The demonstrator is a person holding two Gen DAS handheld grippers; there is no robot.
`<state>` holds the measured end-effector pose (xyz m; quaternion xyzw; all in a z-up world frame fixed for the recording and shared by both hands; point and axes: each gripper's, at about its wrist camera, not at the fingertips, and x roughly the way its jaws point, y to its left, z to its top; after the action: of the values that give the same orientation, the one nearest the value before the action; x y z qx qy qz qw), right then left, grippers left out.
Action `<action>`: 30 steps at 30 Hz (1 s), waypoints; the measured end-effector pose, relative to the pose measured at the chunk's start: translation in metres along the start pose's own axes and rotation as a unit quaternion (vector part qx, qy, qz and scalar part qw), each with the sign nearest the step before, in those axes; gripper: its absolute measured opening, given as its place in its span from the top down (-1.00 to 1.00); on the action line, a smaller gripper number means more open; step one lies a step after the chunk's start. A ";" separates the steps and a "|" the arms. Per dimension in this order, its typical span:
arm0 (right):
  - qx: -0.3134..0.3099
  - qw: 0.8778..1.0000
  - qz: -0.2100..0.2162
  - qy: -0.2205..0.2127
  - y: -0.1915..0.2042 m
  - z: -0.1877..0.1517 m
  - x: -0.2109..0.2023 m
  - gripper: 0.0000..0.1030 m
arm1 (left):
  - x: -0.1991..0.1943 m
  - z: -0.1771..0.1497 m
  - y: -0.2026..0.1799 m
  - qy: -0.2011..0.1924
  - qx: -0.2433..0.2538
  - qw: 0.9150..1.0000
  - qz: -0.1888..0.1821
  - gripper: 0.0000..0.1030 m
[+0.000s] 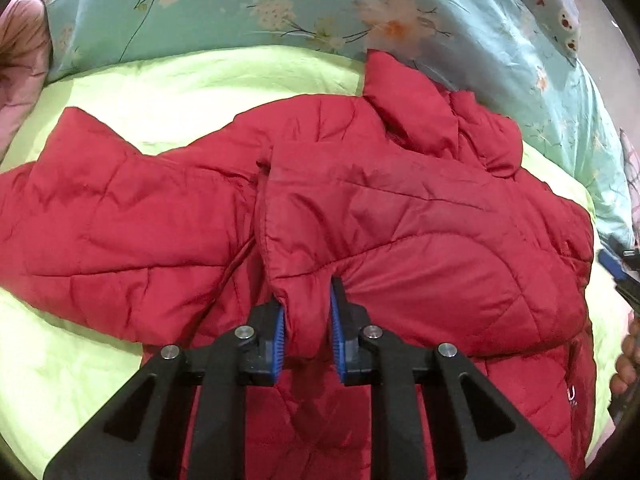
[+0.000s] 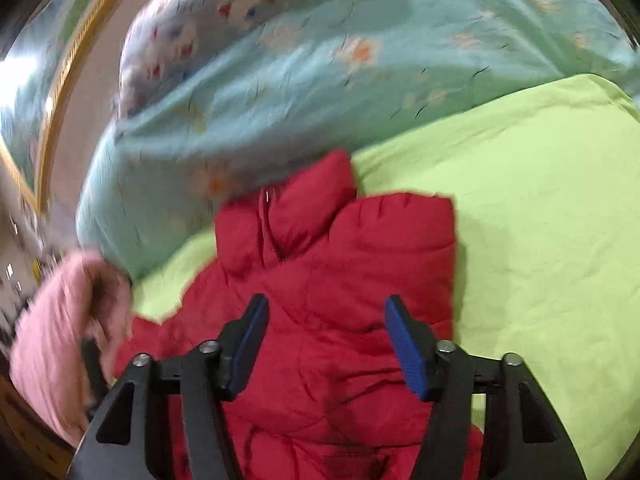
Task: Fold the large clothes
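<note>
1. A red quilted puffer jacket (image 1: 420, 216) lies spread on a lime-green bed sheet (image 1: 192, 92), its collar toward the far side next to a turquoise floral duvet (image 1: 248, 8) bunched along the far edge of the bed.
2. In the left wrist view, one sleeve (image 1: 100, 208) stretches out to the left across the sheet, while a padded panel lies folded over the jacket's middle.
3. The left gripper (image 1: 307, 332) has its blue fingers (image 1: 280, 344) pinched on a fold of the red fabric at the near edge of that panel; the cloth bulges between the pads, so this reads as a firm hold.
4. The right gripper (image 2: 326, 344) hovers over the jacket body with its fingers (image 2: 408, 348) standing apart; red fabric shows behind the gap, but neither pad presses on it, so it holds nothing.
5. In the blurred right wrist view, a pink sleeve (image 2: 60, 340) sits at the near left edge, beside the jacket.
6. The step in hand appears to be a fold of the jacket's side or sleeve across its body, with the left hand carrying the pinched edge.
7. The next move likely calls for the right fingers to settle on a matching edge and close, so both hands can draw the panel over evenly without the slippery padding bunching or sliding on the sheet.
</note>
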<state>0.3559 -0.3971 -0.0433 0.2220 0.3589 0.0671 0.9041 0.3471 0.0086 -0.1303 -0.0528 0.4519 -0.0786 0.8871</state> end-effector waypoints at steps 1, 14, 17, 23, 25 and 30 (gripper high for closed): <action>-0.005 1.000 -0.024 0.015 0.000 -0.002 0.011 0.21 | 0.000 0.000 -0.002 0.001 0.003 1.000 0.002 0.67; -0.002 0.990 -0.117 0.081 -0.032 -0.016 0.073 0.80 | 0.010 -0.005 0.001 0.012 -0.001 1.000 0.005 0.48; -0.001 0.992 -0.108 0.071 -0.029 -0.012 0.061 0.69 | 0.004 -0.007 0.009 0.013 -0.019 0.999 -0.024 0.35; 0.005 0.997 -0.069 0.021 -0.001 -0.020 0.023 0.48 | -0.015 -0.016 0.032 0.016 -0.060 0.996 -0.066 0.20; 0.001 0.999 -0.048 0.019 0.011 -0.026 0.017 0.42 | -0.022 -0.020 0.037 0.011 -0.066 0.996 -0.065 0.06; -0.012 0.999 -0.018 0.023 0.038 -0.034 0.013 0.41 | -0.044 -0.030 0.060 -0.005 -0.087 0.995 -0.055 0.04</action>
<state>0.3434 -0.3473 -0.0561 0.2030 0.3828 0.0606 0.8992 0.3024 0.0752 -0.1231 -0.1552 0.4490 -0.0870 0.8756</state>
